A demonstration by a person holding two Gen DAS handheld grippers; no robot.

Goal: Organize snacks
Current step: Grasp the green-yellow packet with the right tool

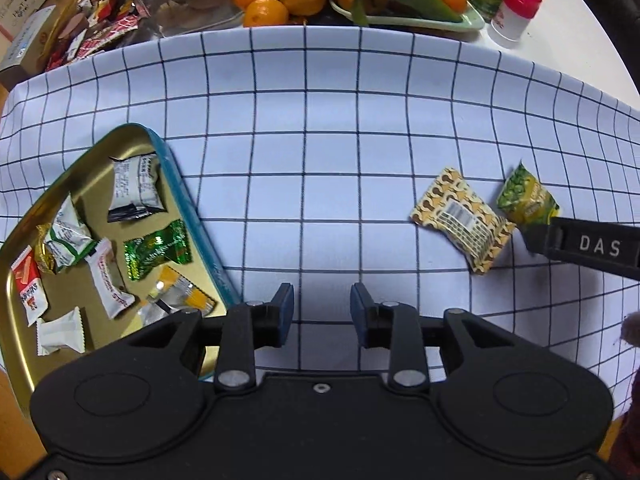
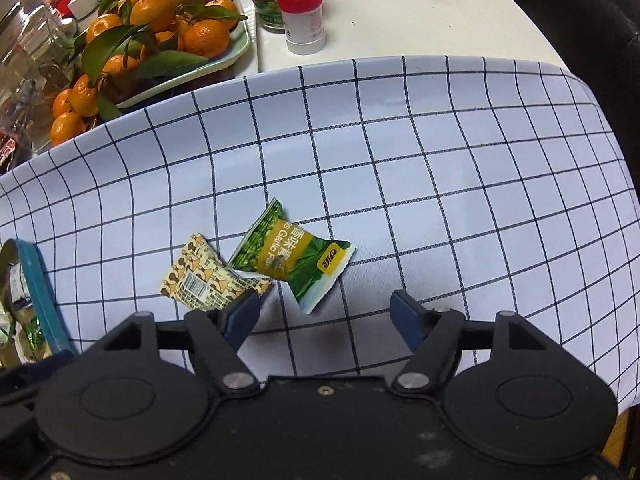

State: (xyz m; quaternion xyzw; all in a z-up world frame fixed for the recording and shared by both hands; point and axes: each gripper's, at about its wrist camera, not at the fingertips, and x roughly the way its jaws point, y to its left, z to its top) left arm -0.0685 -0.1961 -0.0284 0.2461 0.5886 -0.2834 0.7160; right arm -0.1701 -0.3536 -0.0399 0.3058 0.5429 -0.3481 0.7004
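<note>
Left gripper (image 1: 322, 314): fingers apart, nothing between them, over bare checked cloth (image 1: 320, 160).
Right gripper (image 2: 326, 314): fingers spread, released; green garlic-pea packet (image 2: 292, 258) lies just ahead between them, loose on the surface.
Tan patterned packet (image 2: 200, 280): beside it, touching the left finger.
Gold tin tray (image 1: 24, 360): left, holding wrapped snacks.
Far edge: tangerines (image 2: 160, 24).
</note>
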